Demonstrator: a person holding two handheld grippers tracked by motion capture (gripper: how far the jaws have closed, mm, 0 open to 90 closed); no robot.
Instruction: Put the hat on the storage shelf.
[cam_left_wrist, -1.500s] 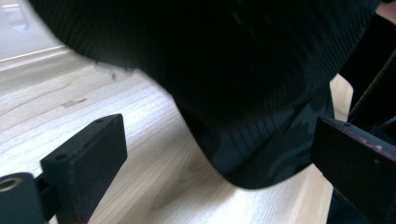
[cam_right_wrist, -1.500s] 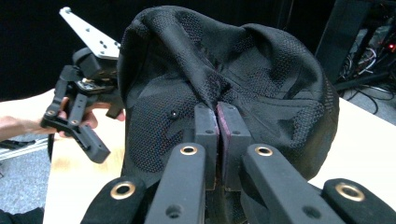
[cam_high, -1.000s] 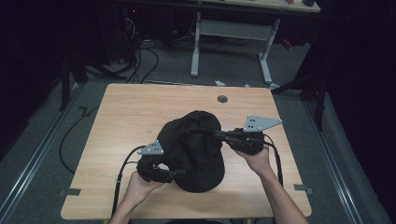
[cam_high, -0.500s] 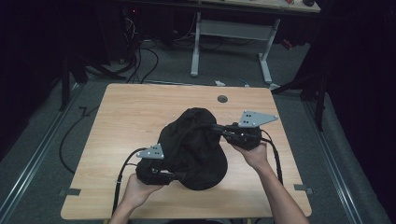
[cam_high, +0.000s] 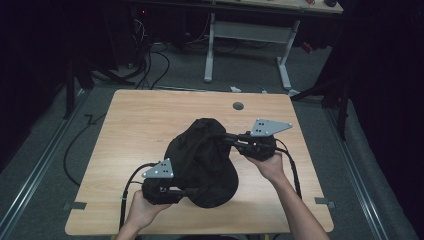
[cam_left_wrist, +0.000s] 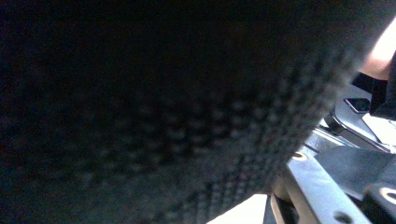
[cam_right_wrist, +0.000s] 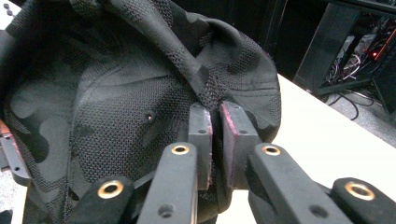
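Dark room, grey floor with cables, a white-legged desk (cam_high: 247, 37) beyond the far edge of a pale wooden worktop (cam_high: 130, 130). Near that far edge, a small round dark grommet (cam_high: 238, 105), well apart from both tongs.

Between the two tongs, raised in a bunched heap over the middle of the worktop: a black mesh cap (cam_high: 202, 162) with a faint camouflage pattern. Whether its lower edge touches the wood, impossible to tell from above.

Right tongs (cam_right_wrist: 215, 140) closed on a pinched fold of the cap's fabric, the pads nearly meeting around it; clear in the right gripper view, with a small eyelet just beside the pinch. From the high view, just the right tongs (cam_high: 227, 140) reaching into the cap's upper right side, right hand (cam_high: 270, 165) behind, grey plate on top.

Left tongs (cam_high: 181, 192) at the cap's lower left edge in the high view, tips buried under the cloth, left hand (cam_high: 142, 210) cut off by the bottom edge. Left gripper view pressed up against blurred dark mesh (cam_left_wrist: 163, 116), own jaws hidden; open or closed, impossible to say. At that view's right edge, part of the other tongs' metal frame and a bit of a hand.
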